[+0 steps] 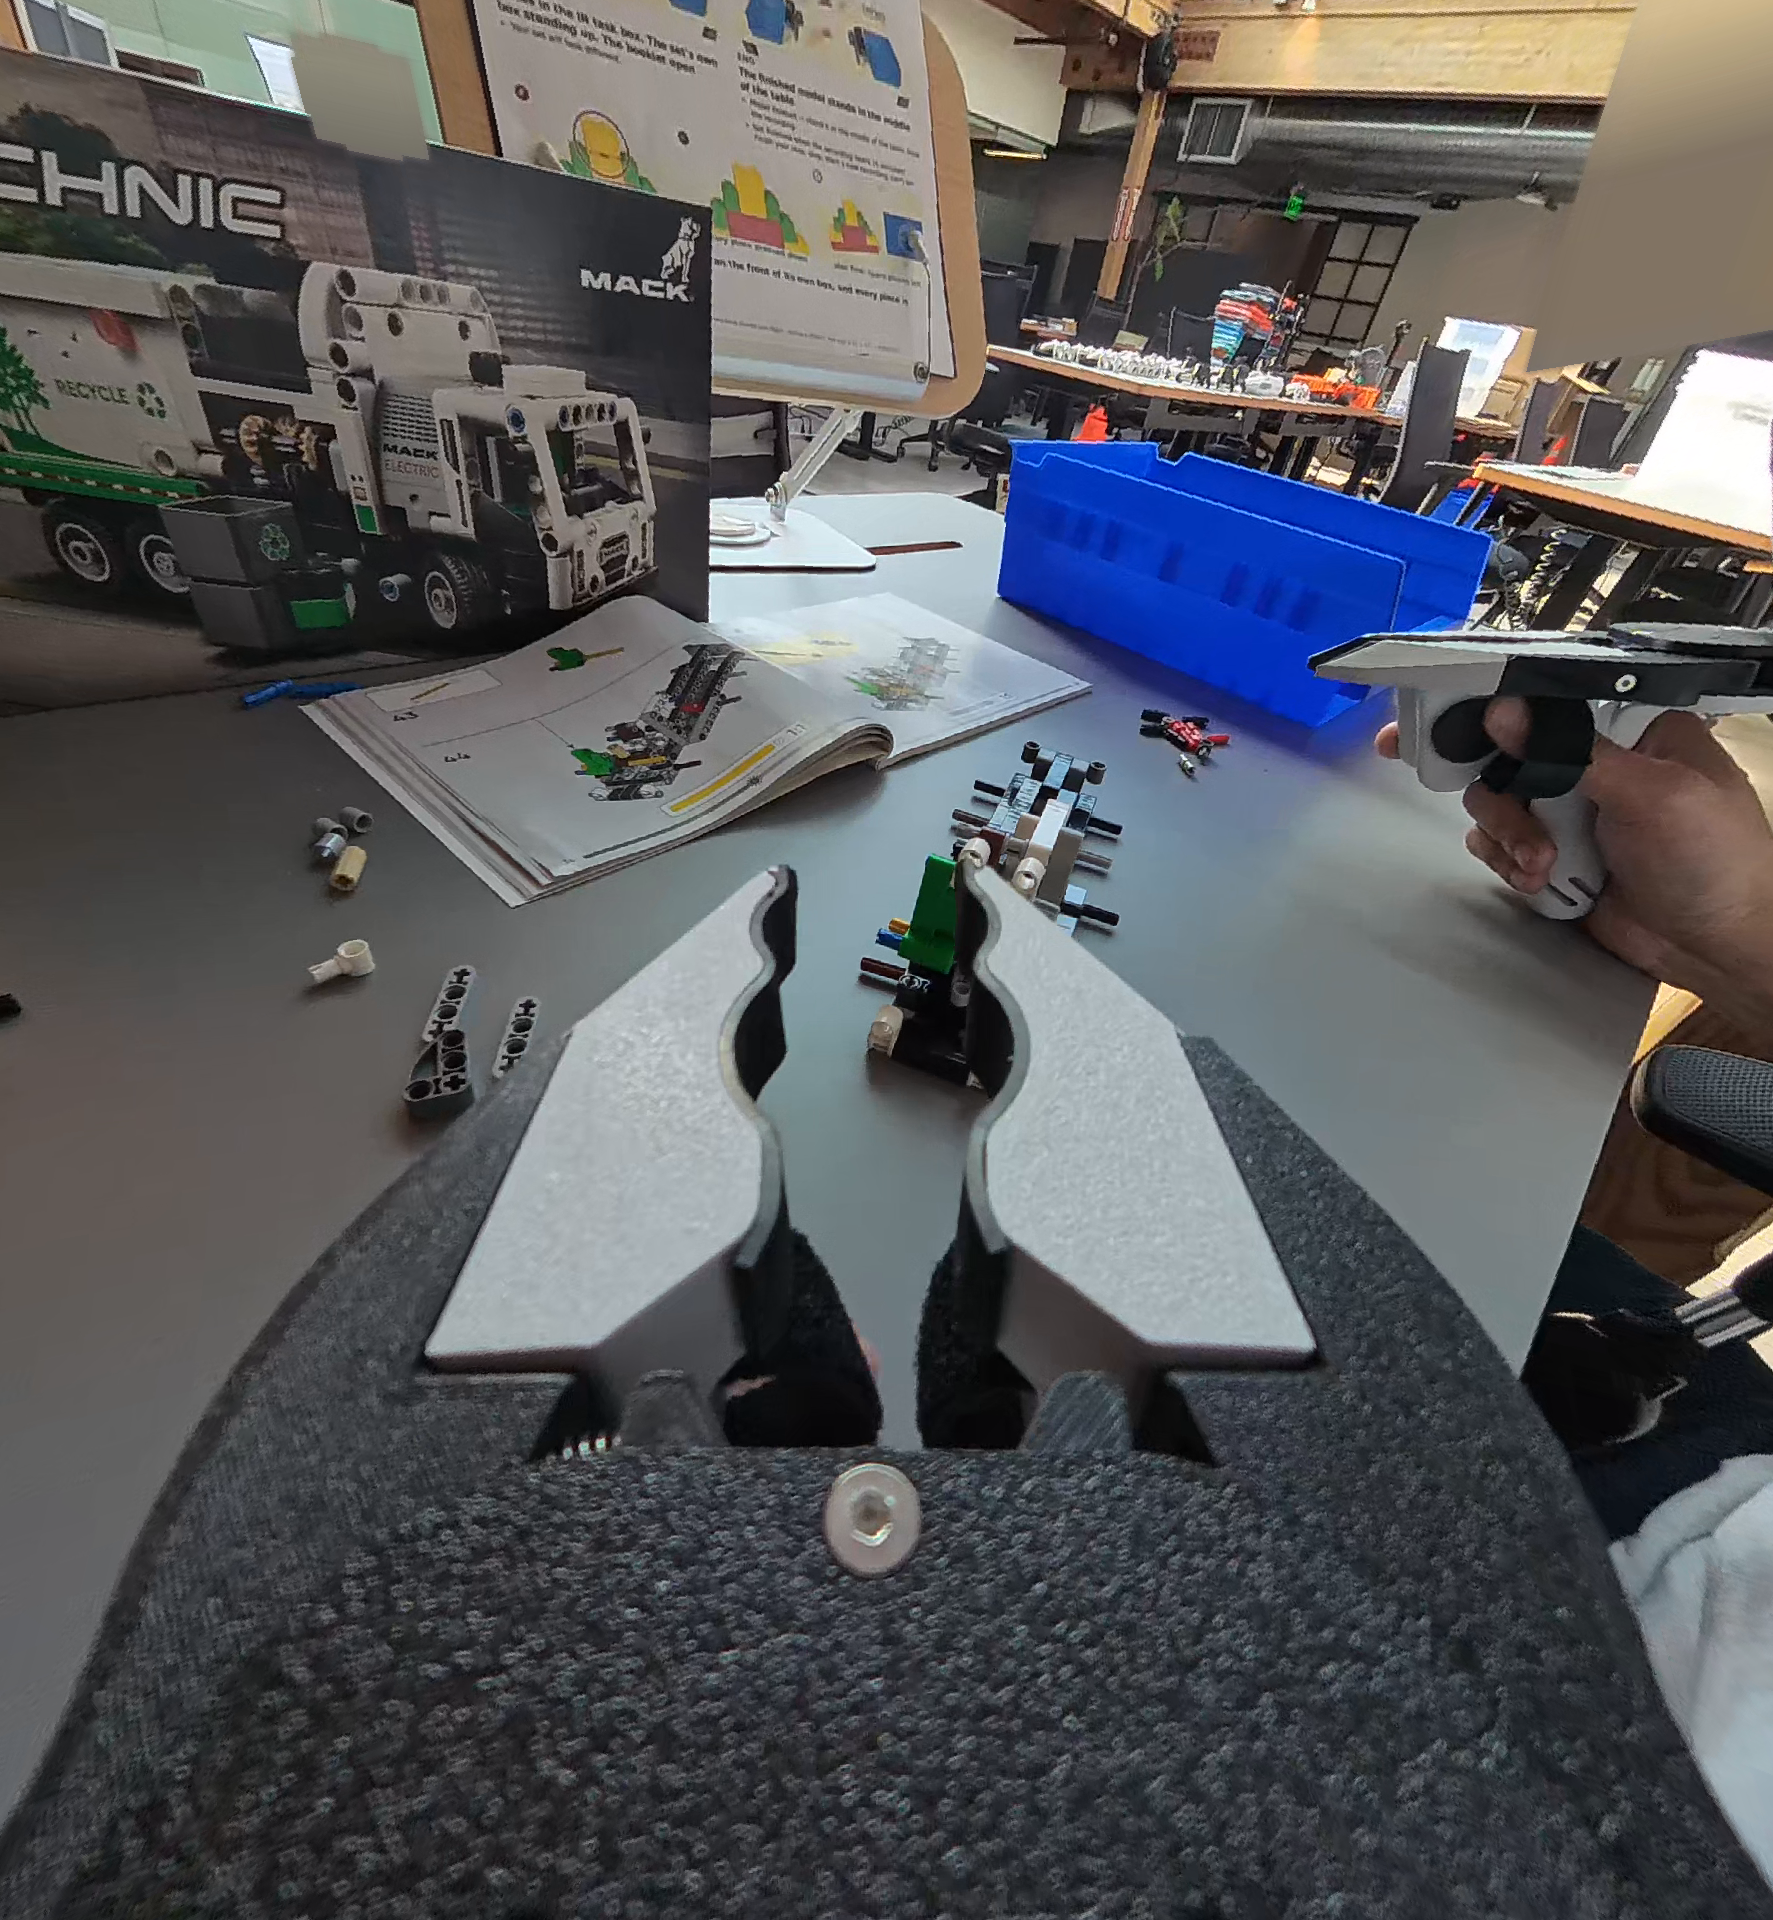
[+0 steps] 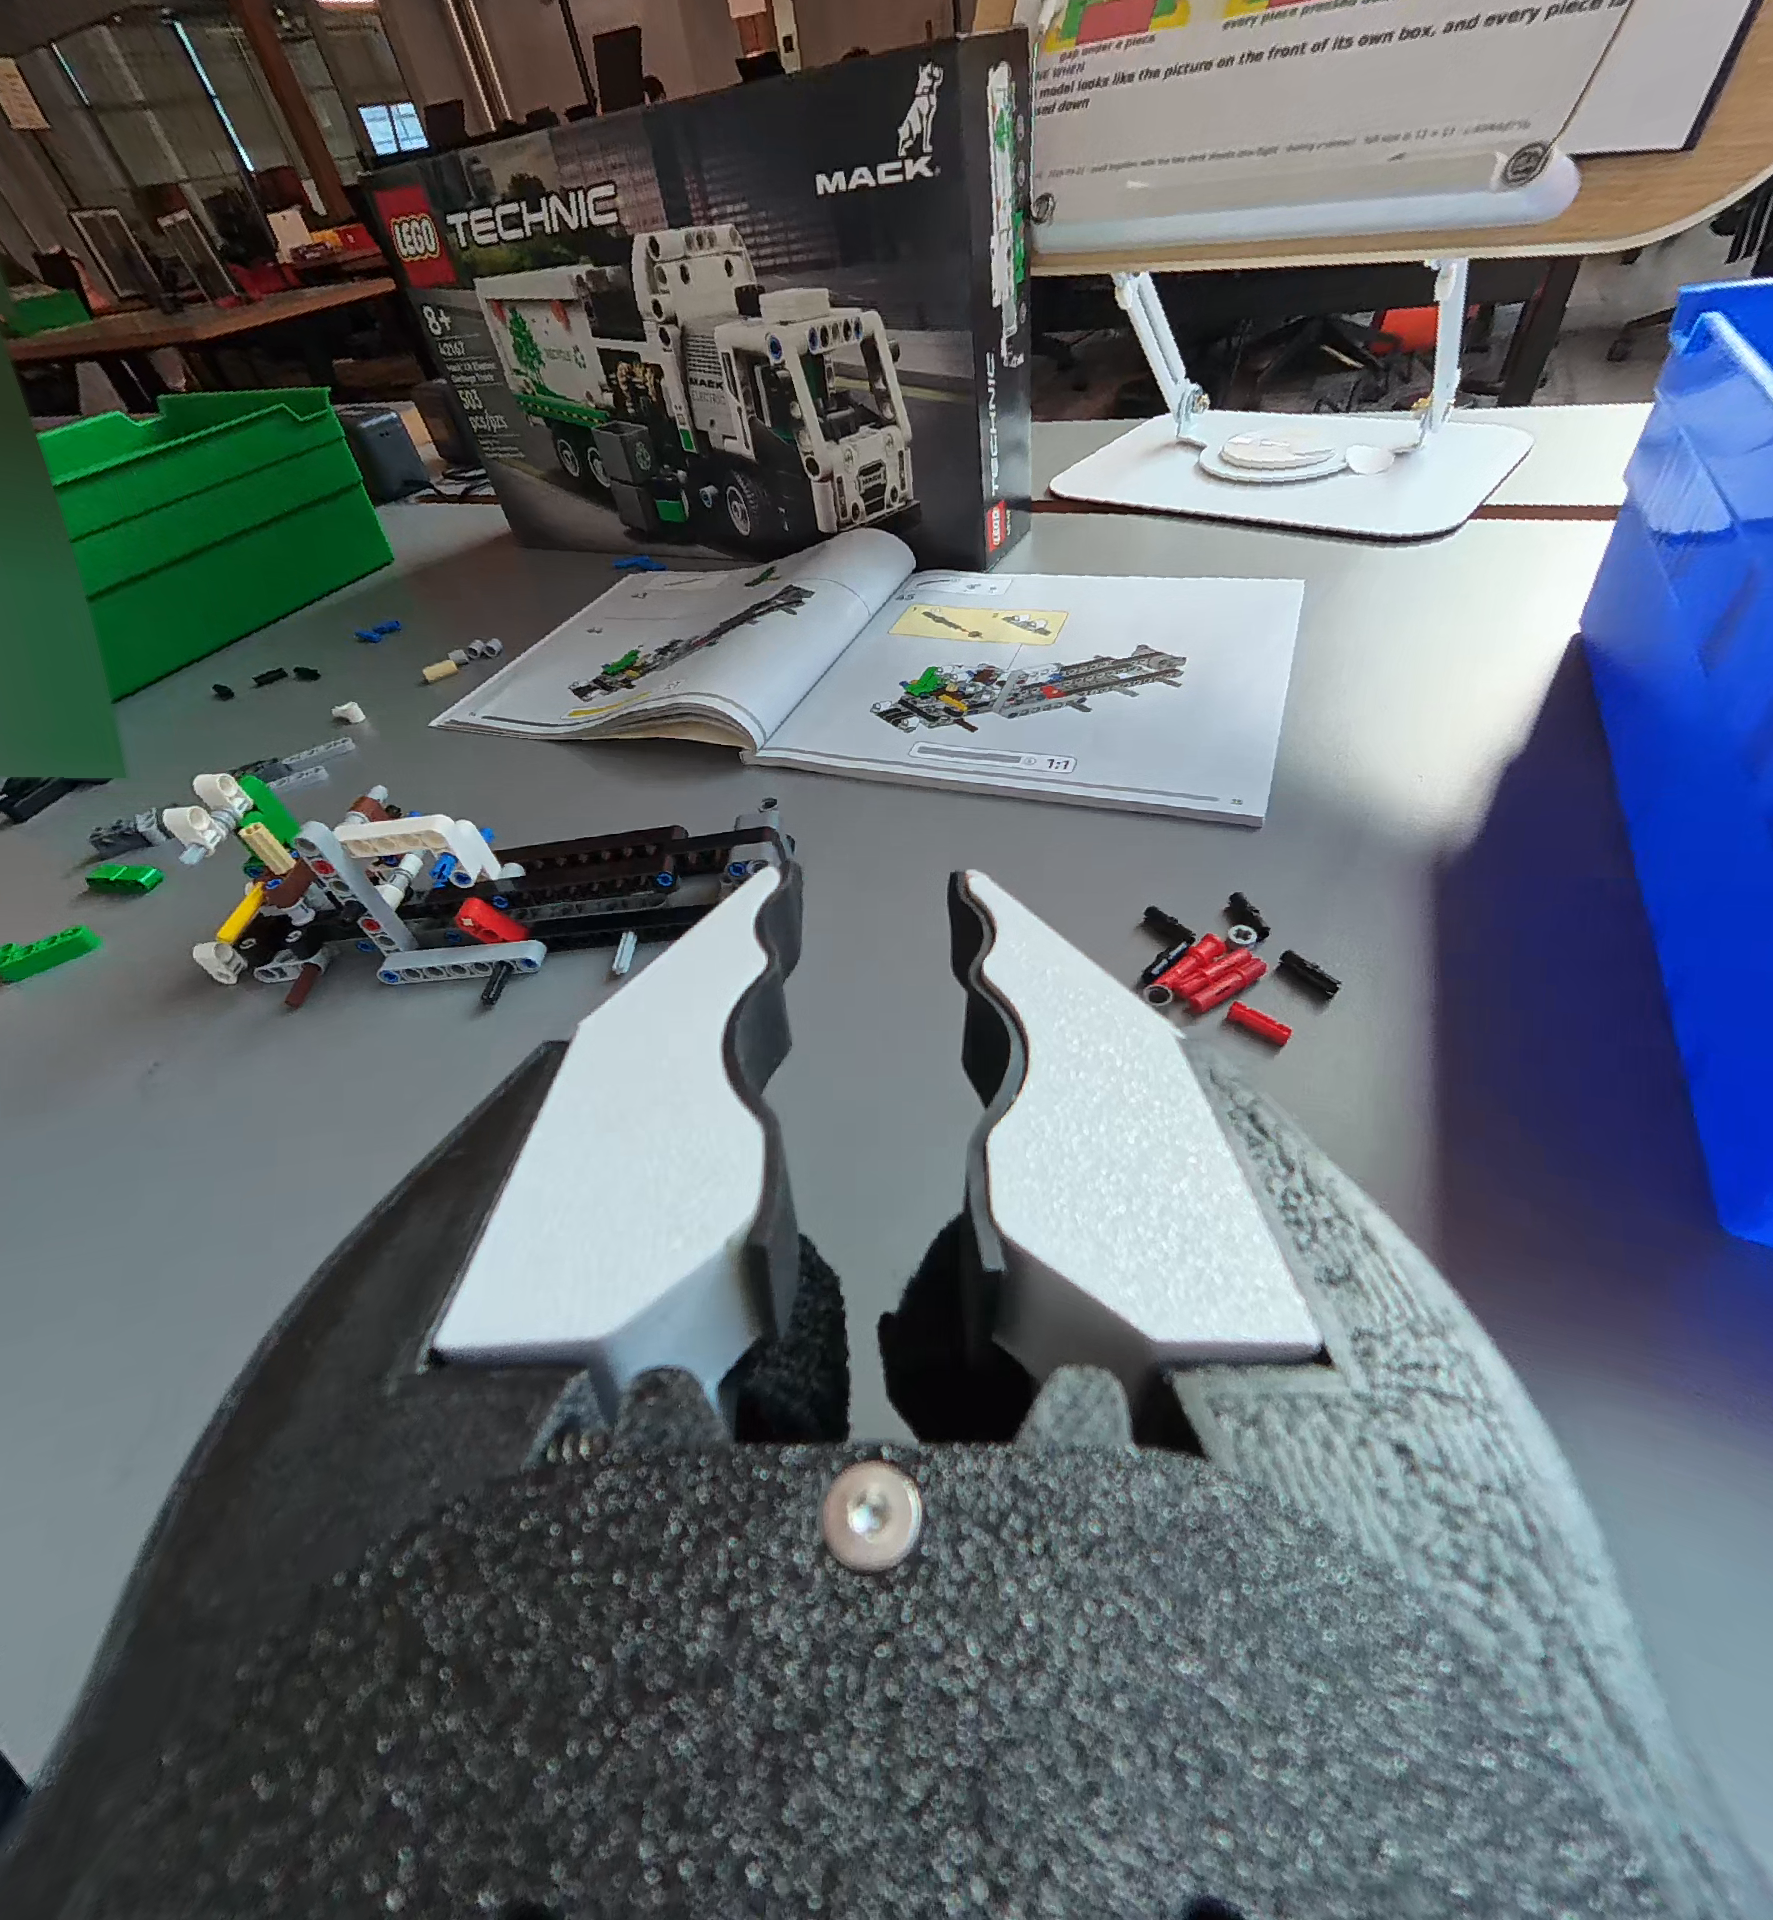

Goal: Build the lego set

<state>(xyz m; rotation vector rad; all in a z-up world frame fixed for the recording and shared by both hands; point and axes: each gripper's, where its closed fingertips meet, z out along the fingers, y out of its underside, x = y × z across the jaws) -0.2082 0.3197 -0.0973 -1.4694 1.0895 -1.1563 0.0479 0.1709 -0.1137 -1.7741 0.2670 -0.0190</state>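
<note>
The part-built Lego chassis [image 1: 1027, 831], a long black, grey and white frame with a green piece at its near end, lies on the grey table [image 1: 186, 1195]. My left gripper [image 1: 877, 883] is open and empty, its right finger just in front of the chassis's near end. In the right wrist view the chassis [image 2: 487, 894] lies to the left of my right gripper [image 2: 871, 883], which is open and empty above the table. A small pile of red and black pins [image 2: 1225, 971] lies just right of it. The right gripper also shows in the left wrist view [image 1: 1323, 660], held by a hand.
An open instruction booklet [image 2: 965, 675] lies behind the chassis, with the set's box [image 2: 736, 343] upright behind it. A blue bin [image 2: 1734, 727] stands at the right, a green bin [image 2: 217, 520] at the left. Loose beams [image 1: 446, 1049], connectors [image 1: 342, 842] and green pieces [image 2: 40, 951] are scattered on the left.
</note>
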